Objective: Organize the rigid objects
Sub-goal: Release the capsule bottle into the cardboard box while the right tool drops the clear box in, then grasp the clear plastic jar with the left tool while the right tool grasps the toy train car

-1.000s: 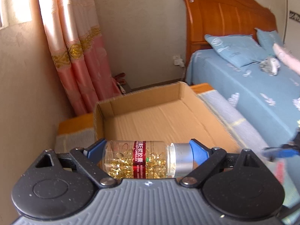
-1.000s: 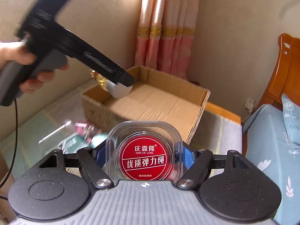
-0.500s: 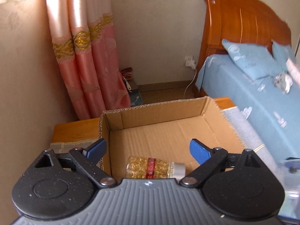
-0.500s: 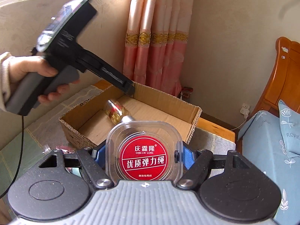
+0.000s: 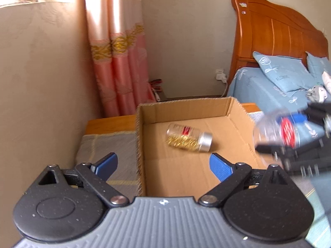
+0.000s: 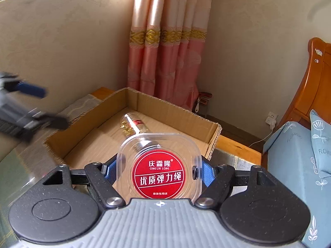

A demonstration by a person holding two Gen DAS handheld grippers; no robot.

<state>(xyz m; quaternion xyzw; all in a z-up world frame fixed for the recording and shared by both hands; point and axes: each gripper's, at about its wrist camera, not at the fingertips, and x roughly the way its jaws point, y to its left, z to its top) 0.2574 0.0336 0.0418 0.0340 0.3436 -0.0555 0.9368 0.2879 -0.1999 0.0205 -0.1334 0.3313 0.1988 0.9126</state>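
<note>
A clear capsule bottle (image 5: 188, 138) with gold pills, red label and silver cap lies on its side in the open cardboard box (image 5: 186, 111). It also shows in the right wrist view (image 6: 133, 126). My left gripper (image 5: 163, 166) is open and empty, pulled back above the box's near left edge. My right gripper (image 6: 158, 170) is shut on a clear plastic case with a round red label (image 6: 158, 172), held above the near side of the box (image 6: 171, 111). The case shows blurred in the left wrist view (image 5: 281, 130).
The box sits on a cloth-covered low table (image 5: 99, 144) against a beige wall. Pink curtains (image 6: 167, 51) hang behind. A bed with blue bedding (image 5: 279, 91) and a wooden headboard (image 5: 275, 29) stands to the right.
The left gripper opened and let the capsule bottle fall into the box, then drew back and up. The right gripper moved toward the box with the case.
</note>
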